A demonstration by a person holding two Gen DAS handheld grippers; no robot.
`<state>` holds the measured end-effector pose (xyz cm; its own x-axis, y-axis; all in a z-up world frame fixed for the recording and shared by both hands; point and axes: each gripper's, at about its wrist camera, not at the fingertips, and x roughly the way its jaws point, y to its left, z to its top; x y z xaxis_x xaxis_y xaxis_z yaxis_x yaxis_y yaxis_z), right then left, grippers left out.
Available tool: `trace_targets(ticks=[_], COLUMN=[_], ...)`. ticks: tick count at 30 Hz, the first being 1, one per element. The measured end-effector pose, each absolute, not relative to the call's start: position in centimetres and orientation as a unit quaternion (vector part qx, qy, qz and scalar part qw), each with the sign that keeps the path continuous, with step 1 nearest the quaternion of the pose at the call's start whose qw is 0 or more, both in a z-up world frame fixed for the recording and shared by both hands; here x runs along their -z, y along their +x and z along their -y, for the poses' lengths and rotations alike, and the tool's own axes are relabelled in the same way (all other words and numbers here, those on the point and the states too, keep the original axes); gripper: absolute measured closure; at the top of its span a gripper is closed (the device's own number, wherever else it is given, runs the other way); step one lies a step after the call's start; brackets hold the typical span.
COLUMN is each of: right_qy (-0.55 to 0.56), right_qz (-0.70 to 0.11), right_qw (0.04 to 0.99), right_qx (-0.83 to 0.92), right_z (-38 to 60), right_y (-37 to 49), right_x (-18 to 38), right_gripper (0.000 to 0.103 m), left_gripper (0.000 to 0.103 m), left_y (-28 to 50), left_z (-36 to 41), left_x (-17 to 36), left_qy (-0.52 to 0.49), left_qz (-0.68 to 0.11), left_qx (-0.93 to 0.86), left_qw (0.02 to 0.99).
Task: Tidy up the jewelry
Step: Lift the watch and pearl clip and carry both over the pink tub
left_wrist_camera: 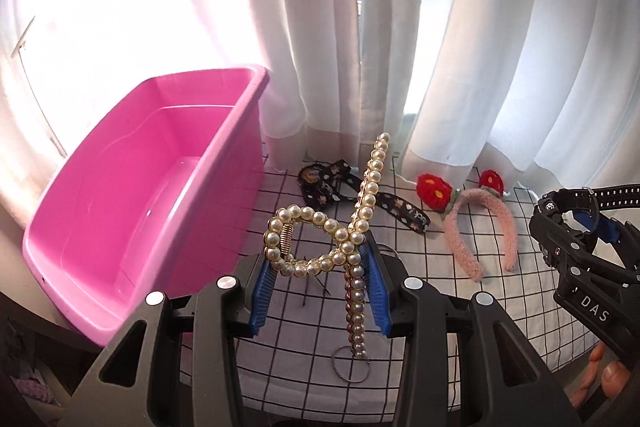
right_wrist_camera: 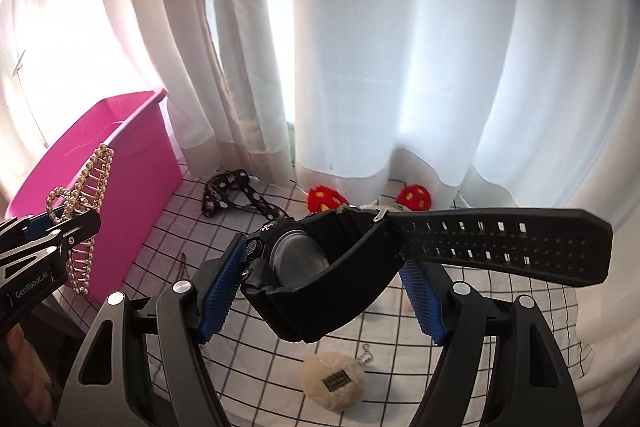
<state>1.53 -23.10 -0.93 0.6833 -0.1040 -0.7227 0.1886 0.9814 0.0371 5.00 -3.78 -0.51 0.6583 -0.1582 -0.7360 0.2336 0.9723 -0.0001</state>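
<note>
Right of the empty pink bin (left_wrist_camera: pixel 132 195), the right gripper (right_wrist_camera: pixel 320 287) has its jaws clamped on the stiff, rather heavy black watch (right_wrist_camera: pixel 320 259) at its case, while the left gripper (left_wrist_camera: pixel 320 283), just beside the bin, pinches the light, slippery, fragile pearl hair claw (left_wrist_camera: pixel 344 227) at its crossing.

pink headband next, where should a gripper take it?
Likely the fuzzy band's arch, from above, fingers across its width. The headband lies flat on the grid cloth, ends toward the camera; red flowers bulk up the arch's sides.
</note>
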Motion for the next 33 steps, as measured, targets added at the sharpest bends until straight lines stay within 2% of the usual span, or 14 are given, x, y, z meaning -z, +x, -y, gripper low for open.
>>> trace_targets(ticks=[7,12,22,33], right_qy=[0.03,0.021,-0.01,-0.028], right_qz=[-0.351,-0.341,-0.359,-0.408], right_qw=[0.936,0.939,0.926,0.906], right_qx=[0.012,-0.039,-0.114,-0.111], right_z=[15.6,10.0,-0.3,-4.2], right_y=[6.3,10.3,16.8,21.3], right_x=[-3.3,-4.7,-4.8,-1.0], right_gripper=[0.031,0.031,0.031,0.031], left_gripper=[0.064,0.064,0.064,0.064], left_y=[6.9,8.8,13.3,16.0], left_z=[-3.4,-8.8,-16.9,-20.5], left_x=[-3.2,-3.8,-0.8,3.0], left_qy=[0.021,0.011,-0.01,-0.023], left_qz=[-0.371,-0.369,-0.412,-0.449], left_qx=[0.063,0.017,-0.041,-0.062], left_qw=[0.926,0.929,0.91,0.891])
